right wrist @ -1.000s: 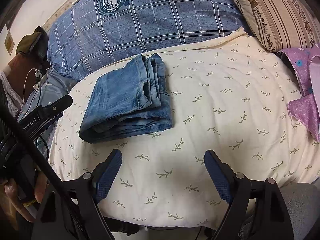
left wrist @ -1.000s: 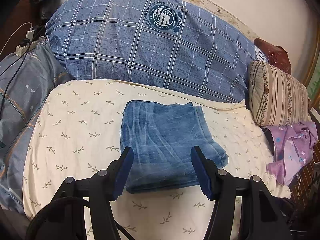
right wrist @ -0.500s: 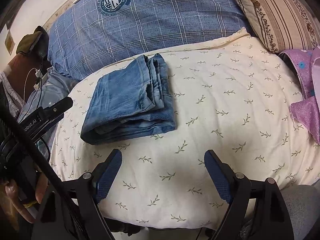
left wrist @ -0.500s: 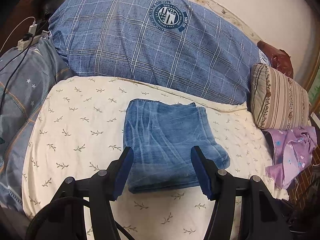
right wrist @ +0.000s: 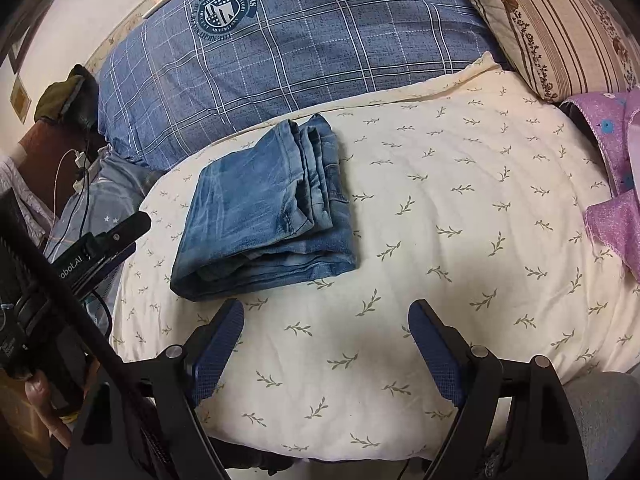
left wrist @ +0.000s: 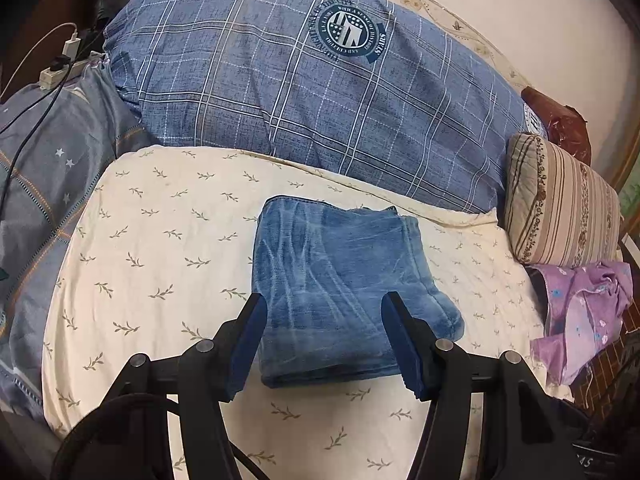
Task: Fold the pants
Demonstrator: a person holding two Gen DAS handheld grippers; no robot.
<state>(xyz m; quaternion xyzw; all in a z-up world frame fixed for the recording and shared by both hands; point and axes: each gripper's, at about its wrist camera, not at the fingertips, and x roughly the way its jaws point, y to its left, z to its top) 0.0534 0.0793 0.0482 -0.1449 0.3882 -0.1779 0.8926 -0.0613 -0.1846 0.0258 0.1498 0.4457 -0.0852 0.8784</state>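
Cream leaf-print bedding spreads before us, and on it the folded jeans lie as a flat stack, just in front of the blue plaid quilt. Our left gripper hovers over the jeans' near edge, jaws apart and empty. Our right gripper hangs beside the jeans' near corner, spread wide, gripping nothing.

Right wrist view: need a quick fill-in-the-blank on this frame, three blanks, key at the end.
1. The folded blue denim pants lie on the cream ____-print quilt.
2. The right gripper has its jaws ____, with nothing between them.
3. Behind the pants lies a blue ____-patterned duvet with a round emblem.

Missing words: leaf; open; plaid
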